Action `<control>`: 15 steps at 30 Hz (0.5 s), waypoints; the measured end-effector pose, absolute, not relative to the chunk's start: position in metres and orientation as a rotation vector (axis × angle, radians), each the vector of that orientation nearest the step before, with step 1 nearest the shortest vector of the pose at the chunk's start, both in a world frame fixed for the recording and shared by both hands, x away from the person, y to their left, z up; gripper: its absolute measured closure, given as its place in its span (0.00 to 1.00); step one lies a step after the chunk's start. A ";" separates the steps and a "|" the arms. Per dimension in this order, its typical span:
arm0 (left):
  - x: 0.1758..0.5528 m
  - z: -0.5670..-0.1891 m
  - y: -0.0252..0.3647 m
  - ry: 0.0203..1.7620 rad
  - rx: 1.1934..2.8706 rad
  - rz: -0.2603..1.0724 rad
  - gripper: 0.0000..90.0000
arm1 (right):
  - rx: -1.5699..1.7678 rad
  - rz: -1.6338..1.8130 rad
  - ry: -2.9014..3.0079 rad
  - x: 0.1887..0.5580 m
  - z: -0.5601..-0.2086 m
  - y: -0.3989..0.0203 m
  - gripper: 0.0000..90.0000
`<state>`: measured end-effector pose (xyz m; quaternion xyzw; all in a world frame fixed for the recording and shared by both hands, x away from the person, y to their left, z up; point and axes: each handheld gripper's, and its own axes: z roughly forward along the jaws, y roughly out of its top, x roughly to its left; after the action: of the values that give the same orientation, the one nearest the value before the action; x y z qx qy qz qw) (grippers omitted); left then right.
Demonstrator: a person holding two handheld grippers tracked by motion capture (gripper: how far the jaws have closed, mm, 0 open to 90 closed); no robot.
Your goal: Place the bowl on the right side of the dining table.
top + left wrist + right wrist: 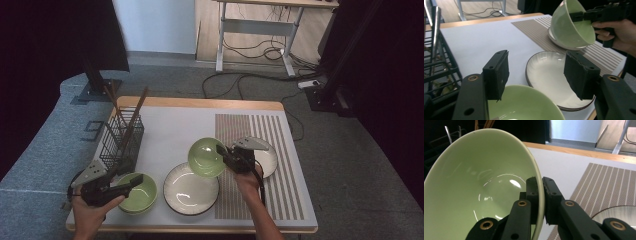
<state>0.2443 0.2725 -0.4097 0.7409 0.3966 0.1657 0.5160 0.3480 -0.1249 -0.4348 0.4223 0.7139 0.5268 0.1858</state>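
Observation:
My right gripper is shut on the rim of a light green bowl, one jaw inside and one outside. The bowl hangs tilted in the air above the far edge of a white plate. In the right gripper view the pads pinch the thin wall of the bowl. My left gripper stands open over a second green bowl at the table's front left. In the left gripper view its jaws are spread wide above that bowl, with nothing between them.
A second white plate lies on the striped mat at the right. A black wire rack with chopsticks stands at the left. A desk frame and cables occupy the floor beyond the table.

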 end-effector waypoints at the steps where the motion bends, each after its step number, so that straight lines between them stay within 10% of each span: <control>1: 0.245 -0.410 0.273 0.953 1.775 0.395 0.41 | 1.194 1.482 2.011 0.348 -0.435 -0.125 0.94; 15: 0.244 -0.410 0.273 0.960 1.787 0.401 0.40 | 1.233 1.475 1.989 0.353 -0.439 -0.136 0.94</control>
<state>0.2438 0.2726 -0.4101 0.7425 0.3990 0.1668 0.5116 0.3534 -0.1361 -0.4387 0.4378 0.7064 0.5239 0.1867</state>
